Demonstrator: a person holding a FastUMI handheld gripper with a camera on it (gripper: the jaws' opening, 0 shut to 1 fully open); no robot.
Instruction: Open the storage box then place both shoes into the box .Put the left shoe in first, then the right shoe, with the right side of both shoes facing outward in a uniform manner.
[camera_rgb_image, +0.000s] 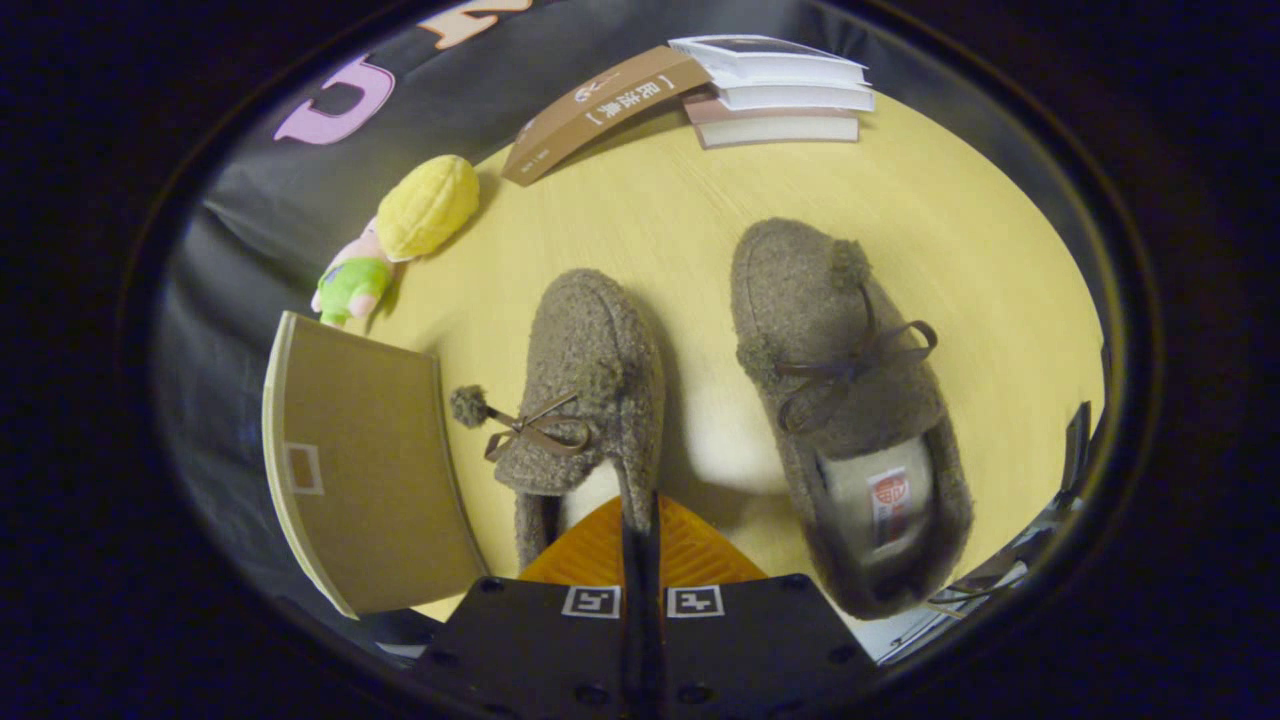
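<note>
Table (650, 220) under you is smooth pale wood grain, rounded by the lens. Storage box (365, 465) sits just left of your fingers: flat matte cardboard-tan panel, thin pale edge, small square mark on it; can't tell if it's open. Two fuzzy brown boucle slippers, thin ribbon bows with pompoms. Right slipper (850, 400) lies flat on the table, pale lining and a label showing in the opening. Left slipper (590, 385) is tilted on its side, and your gripper (641, 525) has its fingers pinched nearly together on the slipper's inner collar edge, ridged pads pressing both sides. Beyond them: stack of books (780, 95), stiff brown card strip (600, 110), plush doll (400, 240) with a quilted yellow hat.
</note>
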